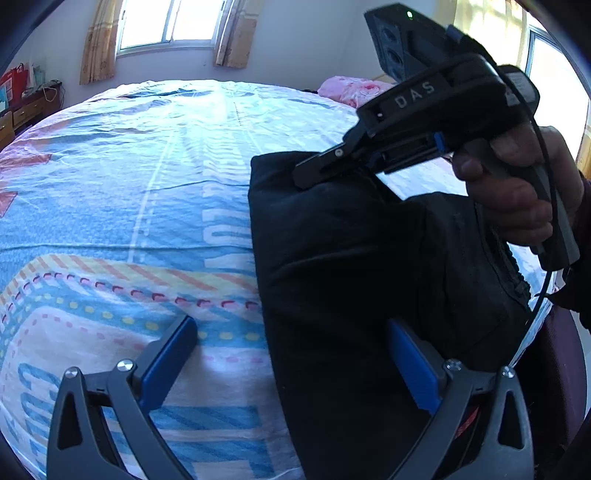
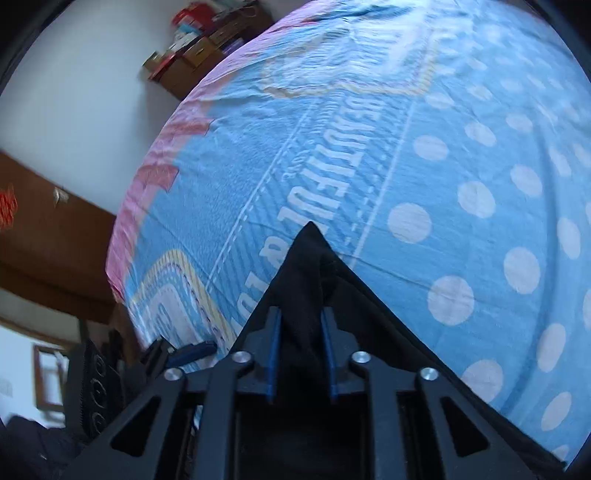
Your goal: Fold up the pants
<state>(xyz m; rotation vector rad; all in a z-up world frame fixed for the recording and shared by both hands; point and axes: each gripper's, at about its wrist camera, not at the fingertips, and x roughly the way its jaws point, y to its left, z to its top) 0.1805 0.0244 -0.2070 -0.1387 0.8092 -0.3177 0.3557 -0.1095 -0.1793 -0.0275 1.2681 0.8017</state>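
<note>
Jaws of the right gripper (image 2: 301,354) are pinched tight on a bunch of the black pants (image 1: 351,266), and the cloth hangs from them in a pointed peak above the bed. Jaws of the left gripper (image 1: 291,365) are spread wide and hold nothing; one blue pad sits over the sheet and the other over the dark cloth. The pants lie in a folded heap on the near right part of the bed, with one end lifted up by the right gripper. White letters "DAS" can be read on the black body of the right gripper, and a small green light glows on top of it. A bare hand (image 1: 517,184) grips its handle. Under the pants is a blue bed sheet (image 1: 147,184) with white dots, stripes and big white letters that are partly hidden. A pink blanket (image 1: 351,90) lies at the far end of the bed. Brown drawers (image 1: 26,114) stand by the wall, with a window (image 1: 170,22) and yellow curtains (image 1: 98,44) behind.
</note>
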